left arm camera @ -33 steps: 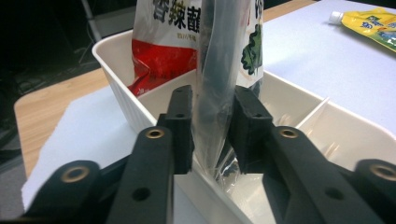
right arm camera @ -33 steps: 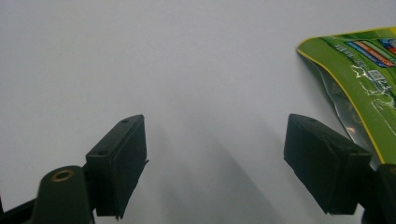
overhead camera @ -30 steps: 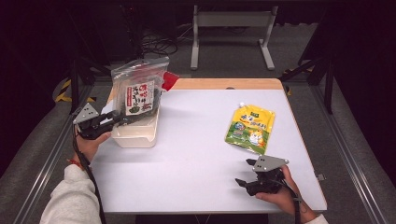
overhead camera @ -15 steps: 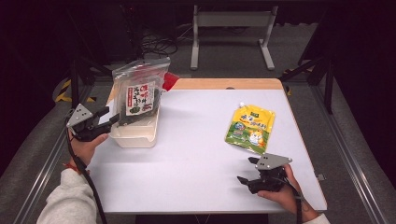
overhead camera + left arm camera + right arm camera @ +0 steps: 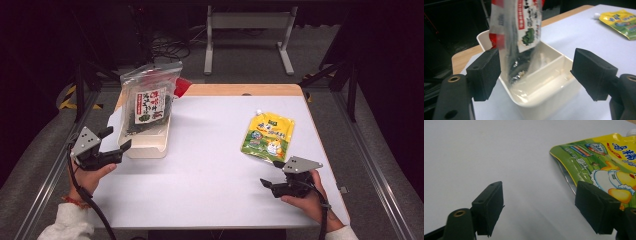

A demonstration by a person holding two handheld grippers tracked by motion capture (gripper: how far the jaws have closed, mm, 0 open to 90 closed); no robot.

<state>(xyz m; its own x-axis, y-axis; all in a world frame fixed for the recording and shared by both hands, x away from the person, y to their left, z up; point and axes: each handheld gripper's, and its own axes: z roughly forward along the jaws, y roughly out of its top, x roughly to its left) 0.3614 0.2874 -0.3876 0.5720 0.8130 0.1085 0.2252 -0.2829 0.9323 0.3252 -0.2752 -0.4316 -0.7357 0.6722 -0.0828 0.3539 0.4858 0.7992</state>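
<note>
1. left gripper [image 5: 116,141]: jaws spread wide and holding nothing, at the near left corner of the white tray [image 5: 150,148]. compared with the frames a second and half a second back, where it sat close against the tray beside the bag, it has drawn back toward the table's left edge.
2. seaweed bag [image 5: 149,102]: a clear pouch with a red-and-white label, standing tilted in the tray with its bottom inside and its top leaning out over the far rim. in the left gripper view the bag [image 5: 517,32] rests in the tray's far compartment, behind a low divider; its position matches the earlier frames.
3. reading of 1 and 2: the bag appears released and placed, so that part of the work looks done.
4. right gripper [image 5: 272,176]: jaws also wide apart and empty, resting low near the table's front right. it has barely shifted.
5. yellow spout pouch [image 5: 266,135]: lies flat on the white table [image 5: 210,165], just beyond the right gripper, unmoved. in the right gripper view its lower corner [image 5: 599,167] sits beside the right jaw, not between the two.
6. judgement: the pouch is probably the next item to go to the tray.
</note>
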